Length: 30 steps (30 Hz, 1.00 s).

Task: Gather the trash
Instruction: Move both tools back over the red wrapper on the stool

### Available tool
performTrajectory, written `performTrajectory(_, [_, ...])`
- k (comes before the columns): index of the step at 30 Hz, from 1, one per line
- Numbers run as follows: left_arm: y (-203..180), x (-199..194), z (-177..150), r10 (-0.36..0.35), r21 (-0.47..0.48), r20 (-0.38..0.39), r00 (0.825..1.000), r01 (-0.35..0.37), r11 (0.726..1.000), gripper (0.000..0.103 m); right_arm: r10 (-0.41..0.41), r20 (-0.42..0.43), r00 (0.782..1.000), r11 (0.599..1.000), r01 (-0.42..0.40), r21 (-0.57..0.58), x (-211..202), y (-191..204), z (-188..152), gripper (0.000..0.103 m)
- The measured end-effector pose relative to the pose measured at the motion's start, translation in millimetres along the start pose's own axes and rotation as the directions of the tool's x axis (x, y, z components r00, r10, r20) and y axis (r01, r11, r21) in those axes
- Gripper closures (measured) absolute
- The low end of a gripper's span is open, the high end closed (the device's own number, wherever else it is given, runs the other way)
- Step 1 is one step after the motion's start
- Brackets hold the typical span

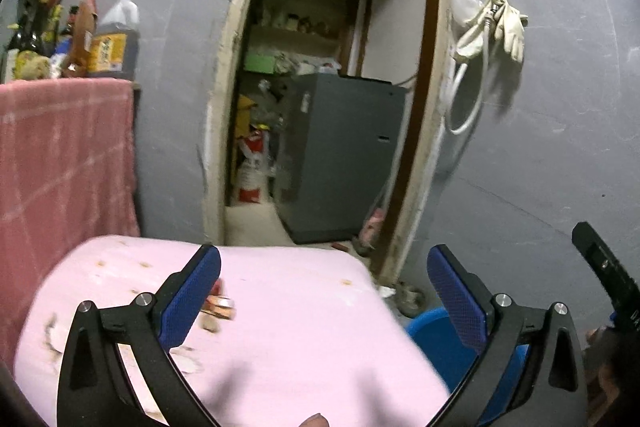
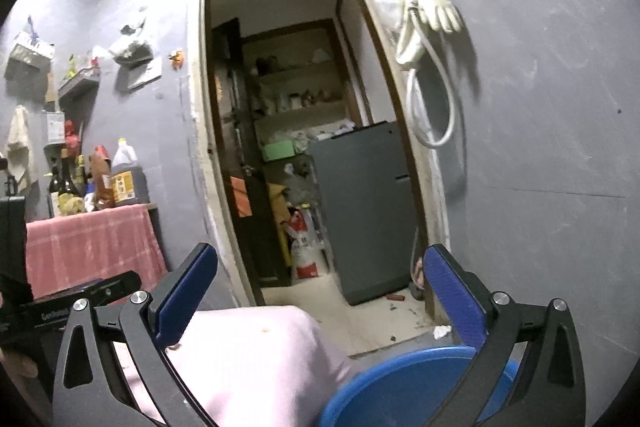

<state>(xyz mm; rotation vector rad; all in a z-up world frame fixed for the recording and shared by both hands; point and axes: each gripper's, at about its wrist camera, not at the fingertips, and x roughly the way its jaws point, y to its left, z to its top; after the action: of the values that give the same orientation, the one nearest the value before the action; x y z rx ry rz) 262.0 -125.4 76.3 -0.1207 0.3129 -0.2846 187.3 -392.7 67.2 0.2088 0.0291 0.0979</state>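
Left claw [image 1: 324,291] gapes over smooth pink cloth [image 1: 280,339], stained.

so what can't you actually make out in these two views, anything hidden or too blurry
- Scraps on the pink table, left wrist view: motion-blurred and partly behind the left gripper finger; can't identify them.
- Blue bin, both views: its inside is cut off by the bottom edge and the right gripper, so contents are unknown.
- Shelf items through the doorway: too small and dim.
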Motion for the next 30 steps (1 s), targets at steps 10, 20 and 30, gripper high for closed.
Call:
performTrajectory(10, [61, 3, -5, 0.051, -0.023, -0.030, 0.998, -0.052, 0.998, 0.002, 0.041, -0.021, 0.999, 0.999, -0.042, -0.032, 27, 39, -13, 0.000])
performTrajectory(20, [117, -5, -12, 0.129, -0.017, -0.004, 0.992, -0.129, 0.992, 0.002, 0.123, -0.046, 0.991, 0.985, -0.127, -0.121, 52, 85, -29, 0.000])
performTrajectory(30, [143, -8, -26, 0.211, 0.016, 0.028, 0.977, -0.211, 0.977, 0.002, 0.252, -0.237, 0.938, 0.936, -0.298, -0.186, 93, 126, -48, 0.000])
